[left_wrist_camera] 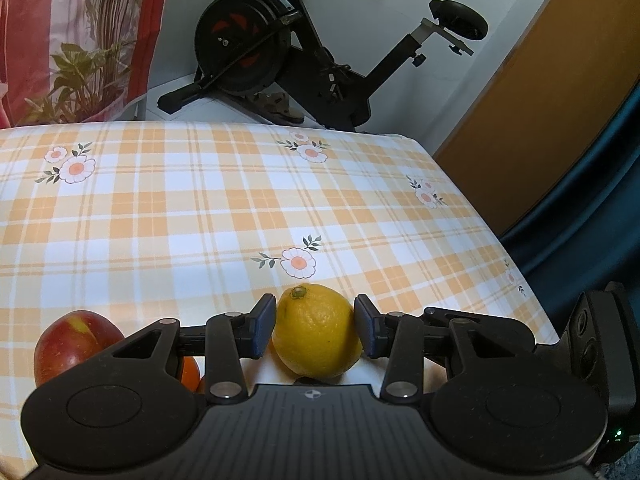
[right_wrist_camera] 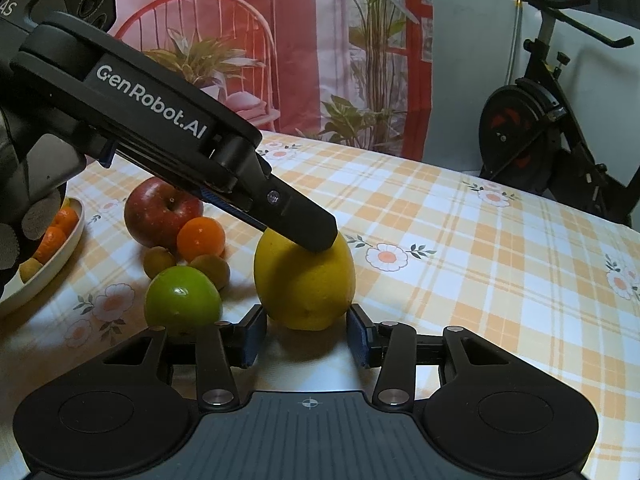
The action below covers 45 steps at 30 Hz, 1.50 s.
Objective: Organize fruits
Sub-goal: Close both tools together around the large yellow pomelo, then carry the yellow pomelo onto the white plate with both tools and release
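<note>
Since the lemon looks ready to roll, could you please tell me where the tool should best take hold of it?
Probably across its widest middle, squeezed flank to flank, coming down from the near side. The lemon stands on end with its stem scar up, so the tapered ends would likely slip. A green fruit sits close beside it, so avoid sweeping in low sideways.

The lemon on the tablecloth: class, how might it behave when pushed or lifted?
The lemon is oval with rounded ends, so it would probably roll or wobble if pushed. Its pebbled rind looks firm, so it is likely not slippery.
</note>
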Each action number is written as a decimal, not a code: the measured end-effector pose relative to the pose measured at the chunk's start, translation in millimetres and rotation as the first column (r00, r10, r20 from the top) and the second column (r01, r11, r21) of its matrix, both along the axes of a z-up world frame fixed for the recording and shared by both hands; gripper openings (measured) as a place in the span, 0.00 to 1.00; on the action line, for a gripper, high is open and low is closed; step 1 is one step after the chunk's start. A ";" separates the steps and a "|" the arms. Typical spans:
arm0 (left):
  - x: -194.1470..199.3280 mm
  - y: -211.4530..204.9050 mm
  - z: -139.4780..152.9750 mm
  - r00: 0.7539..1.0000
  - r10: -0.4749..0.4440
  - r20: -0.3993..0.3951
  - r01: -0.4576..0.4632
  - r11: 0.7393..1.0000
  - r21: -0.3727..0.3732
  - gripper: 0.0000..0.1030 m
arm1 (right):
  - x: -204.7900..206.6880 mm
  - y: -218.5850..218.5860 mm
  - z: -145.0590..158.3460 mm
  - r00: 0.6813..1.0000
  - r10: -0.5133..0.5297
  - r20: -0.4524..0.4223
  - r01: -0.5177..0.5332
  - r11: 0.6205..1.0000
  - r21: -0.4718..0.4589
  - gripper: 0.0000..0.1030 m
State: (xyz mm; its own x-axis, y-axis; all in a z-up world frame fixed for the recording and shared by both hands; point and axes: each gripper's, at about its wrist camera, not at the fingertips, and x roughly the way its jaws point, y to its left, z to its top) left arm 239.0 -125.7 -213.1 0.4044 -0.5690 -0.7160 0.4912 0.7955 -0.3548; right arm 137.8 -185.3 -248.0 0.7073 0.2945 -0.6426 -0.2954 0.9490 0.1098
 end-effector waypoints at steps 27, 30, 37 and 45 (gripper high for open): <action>-93.9 125.8 73.6 0.975 0.201 0.096 -0.200 0.980 -0.016 0.44 | -37.3 110.7 81.1 0.965 0.248 0.086 -0.246 0.969 -0.034 0.39; -107.7 154.5 70.5 0.965 0.248 0.082 -0.247 0.969 -0.019 0.44 | -41.9 140.5 81.6 0.948 0.308 0.074 -0.307 0.951 -0.032 0.39; -129.3 205.2 59.4 0.936 0.349 0.039 -0.348 0.937 -0.024 0.44 | -48.1 203.2 75.1 0.907 0.421 0.018 -0.420 0.907 -0.038 0.39; -143.9 236.0 42.4 0.917 0.399 -0.002 -0.399 0.917 -0.017 0.44 | -49.1 242.6 60.1 0.872 0.485 -0.065 -0.487 0.873 -0.033 0.39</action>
